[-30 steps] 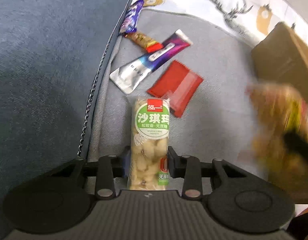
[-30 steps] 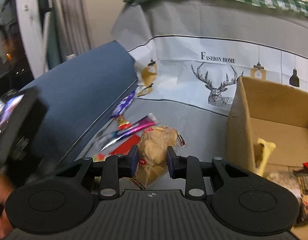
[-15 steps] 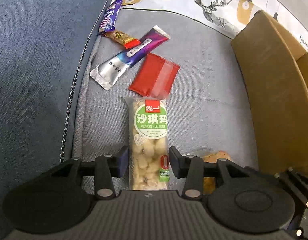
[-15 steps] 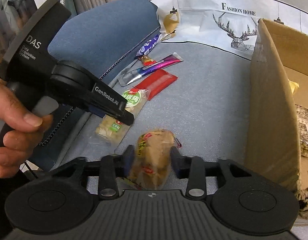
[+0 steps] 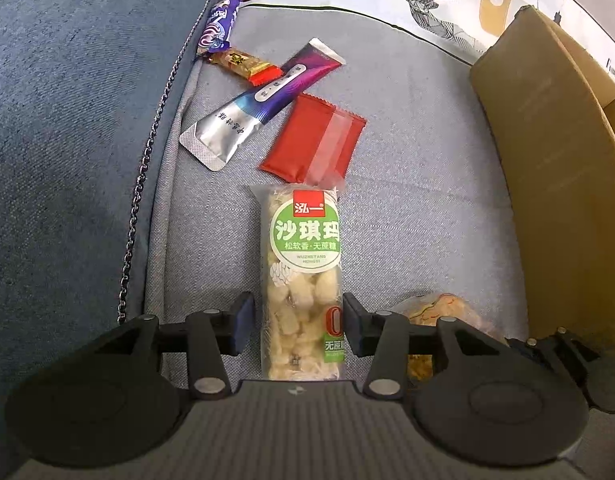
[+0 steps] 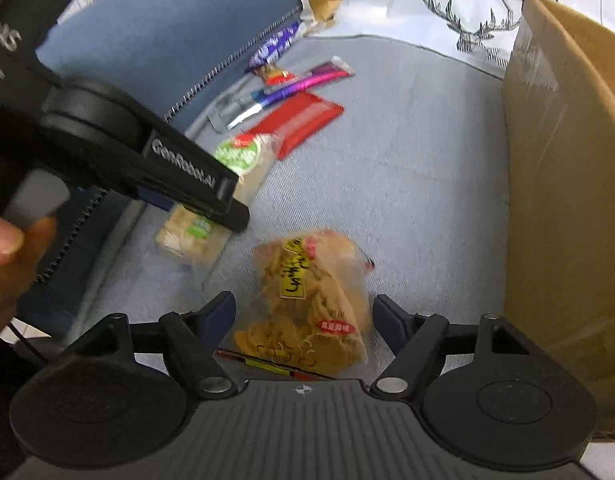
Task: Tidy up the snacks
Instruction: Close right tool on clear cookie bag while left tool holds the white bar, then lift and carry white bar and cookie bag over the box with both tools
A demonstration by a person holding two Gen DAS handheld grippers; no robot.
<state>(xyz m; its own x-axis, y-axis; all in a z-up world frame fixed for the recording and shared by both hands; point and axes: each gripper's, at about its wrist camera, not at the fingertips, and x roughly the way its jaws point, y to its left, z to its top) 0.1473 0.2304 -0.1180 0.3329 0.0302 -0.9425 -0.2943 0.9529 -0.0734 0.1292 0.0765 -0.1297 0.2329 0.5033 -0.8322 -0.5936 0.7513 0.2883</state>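
Observation:
A long clear sachima pack with a green label [image 5: 303, 264] lies on the grey seat [image 5: 427, 220]. It sits between the jaws of my left gripper [image 5: 295, 316], which are opening; a gap shows beside the left pad. A brown crisp bag [image 6: 307, 300] lies on the seat between the jaws of my right gripper [image 6: 303, 312]. These jaws are opening too, both pads well off the bag. The bag's edge [image 5: 443, 308] shows in the left wrist view. The sachima pack [image 6: 243, 160] also shows in the right wrist view, partly hidden under the left gripper's body.
An open cardboard box [image 5: 547, 160] stands at the right. Further ahead lie a red packet [image 5: 313, 144], a silver-purple sachet [image 5: 263, 104], a small gold bar [image 5: 243, 62] and a purple wrapper [image 5: 221, 28]. A blue cushion [image 5: 67, 120] rises on the left. A hand [image 6: 7, 264] holds the left gripper.
My right gripper came down with the brown bag, laid it on the seat and spread its jaws off it. My left gripper's jaws widened off the sachima pack.

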